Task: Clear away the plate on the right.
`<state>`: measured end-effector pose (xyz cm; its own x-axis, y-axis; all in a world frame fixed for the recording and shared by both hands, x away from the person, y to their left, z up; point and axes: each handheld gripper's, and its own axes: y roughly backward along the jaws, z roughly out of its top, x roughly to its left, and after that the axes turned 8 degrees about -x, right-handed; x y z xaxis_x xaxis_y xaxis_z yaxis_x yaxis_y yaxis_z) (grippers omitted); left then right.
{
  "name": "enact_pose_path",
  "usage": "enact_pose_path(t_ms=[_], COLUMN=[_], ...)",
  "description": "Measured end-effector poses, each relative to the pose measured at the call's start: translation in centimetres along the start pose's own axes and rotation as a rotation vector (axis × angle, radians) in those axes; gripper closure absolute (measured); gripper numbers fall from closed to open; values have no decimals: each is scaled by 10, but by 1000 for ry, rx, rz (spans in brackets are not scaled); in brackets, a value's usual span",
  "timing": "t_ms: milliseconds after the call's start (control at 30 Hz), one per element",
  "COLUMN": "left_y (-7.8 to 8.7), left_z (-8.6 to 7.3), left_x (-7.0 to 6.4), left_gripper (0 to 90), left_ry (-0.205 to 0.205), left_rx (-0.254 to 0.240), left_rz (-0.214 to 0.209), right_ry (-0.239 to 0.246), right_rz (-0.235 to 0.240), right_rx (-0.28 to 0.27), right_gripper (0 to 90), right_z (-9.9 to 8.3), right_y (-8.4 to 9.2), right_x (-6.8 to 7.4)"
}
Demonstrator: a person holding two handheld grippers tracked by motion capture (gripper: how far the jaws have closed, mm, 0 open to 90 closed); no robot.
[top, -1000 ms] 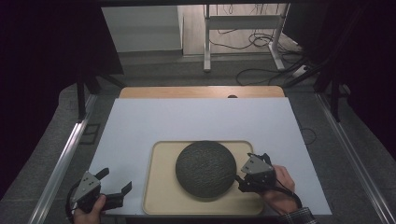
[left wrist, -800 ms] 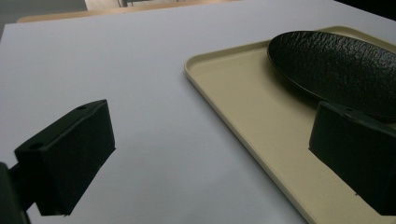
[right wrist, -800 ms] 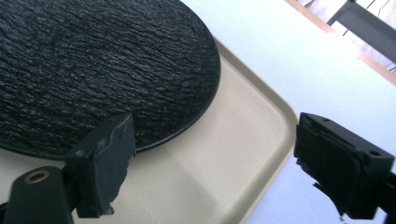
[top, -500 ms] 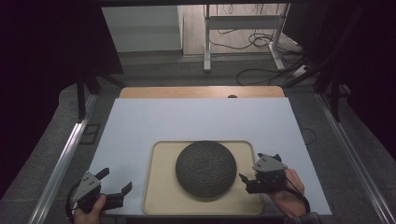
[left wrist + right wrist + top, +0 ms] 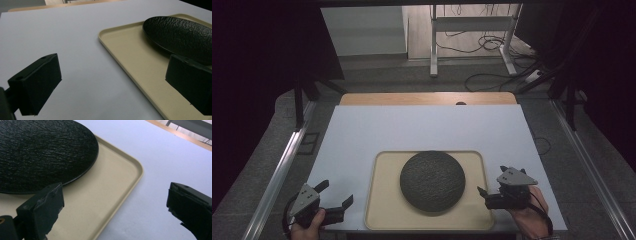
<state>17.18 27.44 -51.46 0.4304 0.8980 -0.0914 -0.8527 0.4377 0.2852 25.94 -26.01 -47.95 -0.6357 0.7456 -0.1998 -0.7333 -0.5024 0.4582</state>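
Plate (image 5: 432, 182) lies on tray (image 5: 383, 200); right tool (image 5: 490, 193) gapes empty beside it.

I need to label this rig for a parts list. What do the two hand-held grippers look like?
Both are black. The left gripper and right gripper each carry a grey three-cornered plate on top and two blocky black jaws. A dark cable loops behind each, and a dark band circles the right wrist.
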Motion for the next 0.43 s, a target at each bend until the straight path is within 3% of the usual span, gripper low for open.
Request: enact_pose_path(t_ms=[433], left_y=[-1], left_z=[0], left_x=[0], left_gripper=[0], left_ry=[-1], left_rx=[1], left_rz=[-3], right_ry=[-56], right_rz=[-18], right_rx=[15], right_gripper=[4], right_z=[-19], right_y=[4], right_x=[-9])
